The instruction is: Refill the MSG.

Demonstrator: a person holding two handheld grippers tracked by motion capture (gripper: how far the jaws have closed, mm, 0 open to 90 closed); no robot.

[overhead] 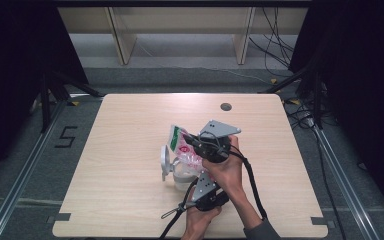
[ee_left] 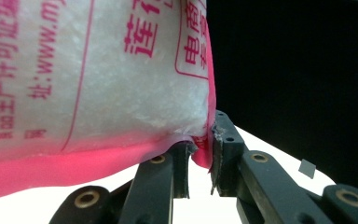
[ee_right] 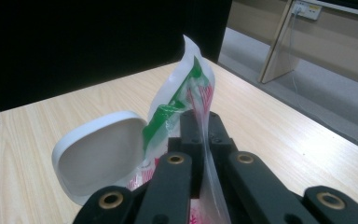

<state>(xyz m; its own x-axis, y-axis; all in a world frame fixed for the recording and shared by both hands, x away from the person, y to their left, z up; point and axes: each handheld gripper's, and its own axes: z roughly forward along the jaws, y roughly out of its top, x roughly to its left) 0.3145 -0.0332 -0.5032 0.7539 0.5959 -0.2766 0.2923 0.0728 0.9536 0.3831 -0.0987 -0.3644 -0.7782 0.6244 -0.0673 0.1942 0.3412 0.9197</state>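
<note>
So you've got the bag (overhead: 185,150) held up over the middle of the worktop (overhead: 125,165), one gripper on each end. Your right gripper (overhead: 194,141) has its jaws pinched tight together on the clear top edge of the bag; in the right gripper view you can see the plastic sandwiched flat between them, with the green and red print sticking up past the tips. Your left gripper (ee_left: 200,156) comes in from below, and its jaws are clamped on the bag's pink bottom corner. In the left gripper view that pink seam sits right between the pads and the white grainy stuff inside bulges just above them.

Right under and beside the bag there's a white container (overhead: 180,177) with its lid (ee_right: 100,154) flipped open and standing up, hollow side facing the right gripper's camera. The bag is just next to that lid.
</note>
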